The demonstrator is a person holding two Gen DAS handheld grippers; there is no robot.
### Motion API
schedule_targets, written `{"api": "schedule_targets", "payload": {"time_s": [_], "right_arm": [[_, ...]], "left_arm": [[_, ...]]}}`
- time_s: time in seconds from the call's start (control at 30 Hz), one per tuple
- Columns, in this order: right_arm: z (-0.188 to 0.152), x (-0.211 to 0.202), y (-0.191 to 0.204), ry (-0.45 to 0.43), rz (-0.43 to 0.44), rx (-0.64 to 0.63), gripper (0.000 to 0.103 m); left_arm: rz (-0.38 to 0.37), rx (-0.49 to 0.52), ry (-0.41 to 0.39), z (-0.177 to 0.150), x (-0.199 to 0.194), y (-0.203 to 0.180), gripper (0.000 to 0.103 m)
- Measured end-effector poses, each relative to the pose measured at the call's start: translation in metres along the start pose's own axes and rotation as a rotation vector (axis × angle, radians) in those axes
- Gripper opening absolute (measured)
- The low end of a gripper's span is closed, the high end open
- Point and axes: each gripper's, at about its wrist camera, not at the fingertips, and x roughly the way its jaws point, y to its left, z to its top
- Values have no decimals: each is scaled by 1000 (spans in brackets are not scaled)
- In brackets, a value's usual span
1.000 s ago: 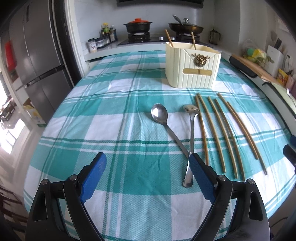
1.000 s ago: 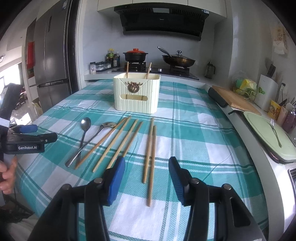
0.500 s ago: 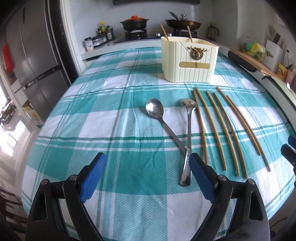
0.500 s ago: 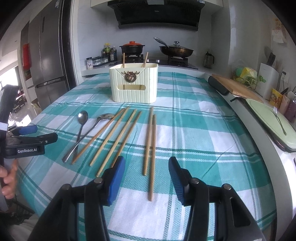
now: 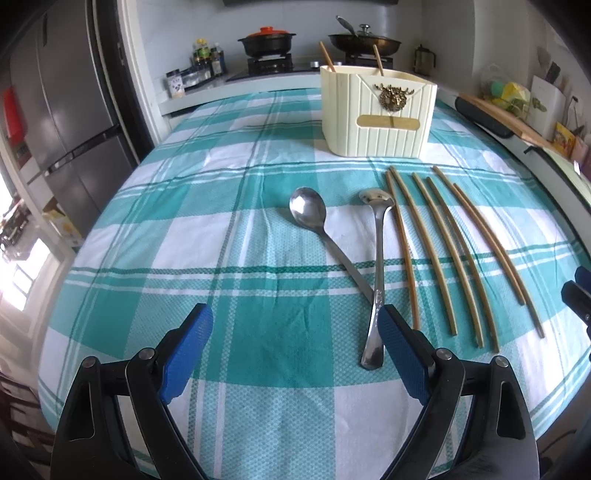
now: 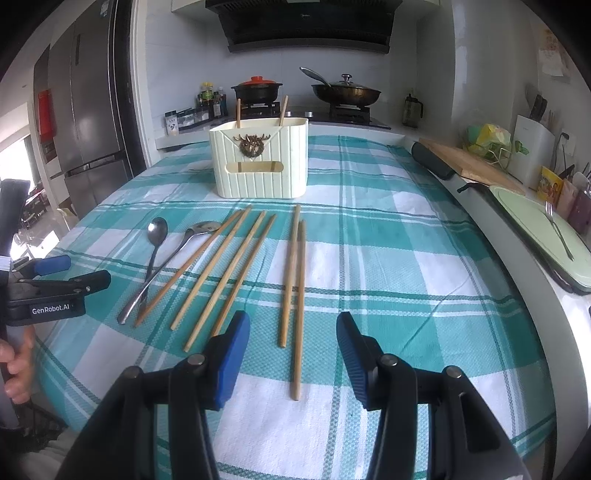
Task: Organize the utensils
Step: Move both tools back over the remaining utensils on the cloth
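Lettering "GenRobot.AI" marks the wide-spread left gripper [image 6: 55, 273]; right gripper [image 6: 291, 354] spread, empty.

Open right gripper [image 6: 291, 347] at lower centre, above a teal checked tablecloth [image 6: 388, 266]. Six chopsticks [image 6: 236, 269] and two spoons [image 6: 159, 243] lie mid-frame left. A cream utensil holder [image 6: 260, 166] stands beyond them, upper centre.

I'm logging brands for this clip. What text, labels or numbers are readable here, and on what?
"GenRobot.AI": white lettering on the side of the left gripper, right wrist view.
Range hood logo: too small to read.
Condiment jars and snack packet labels: blurred.
Spoon handle stamp: unreadable.
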Motion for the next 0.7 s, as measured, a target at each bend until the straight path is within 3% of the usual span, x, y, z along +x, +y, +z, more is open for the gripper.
{"api": "schedule_targets", "payload": {"time_s": [0.37, 0.7], "right_arm": [[-1, 7, -14, 25, 0, 57, 50], [-1, 16, -35, 51, 21, 125, 50]], "left_arm": [[-51, -90, 44, -6, 13, 22, 92], [-90, -115, 45, 16, 25, 33, 92]]}}
